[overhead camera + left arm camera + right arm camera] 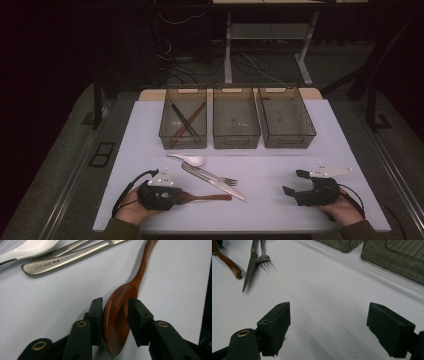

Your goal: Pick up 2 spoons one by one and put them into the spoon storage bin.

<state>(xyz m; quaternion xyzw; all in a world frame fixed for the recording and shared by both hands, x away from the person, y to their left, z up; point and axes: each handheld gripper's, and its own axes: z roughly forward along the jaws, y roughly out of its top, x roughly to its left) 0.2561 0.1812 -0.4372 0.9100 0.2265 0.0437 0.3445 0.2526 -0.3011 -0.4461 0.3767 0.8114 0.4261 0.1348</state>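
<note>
A brown wooden spoon [212, 198] lies near the table's front left, handle pointing right. My left gripper [176, 196] is shut on its bowl. In the left gripper view the bowl [117, 322] stands on edge between the two black pads, and both pads press on it, my left gripper [115, 302] clamped around it. My right gripper [292, 182] rests at the front right, open, jaws wide apart over bare white table [328, 315] with nothing between them.
A white ceramic spoon [190, 159], a steel fork [222, 178] and a steel knife [227, 188] lie mid-table beyond the wooden spoon. Three clear grey bins stand at the back; the left bin [183, 120] holds chopsticks, the middle bin [236, 119] and right bin [285, 119] beside it.
</note>
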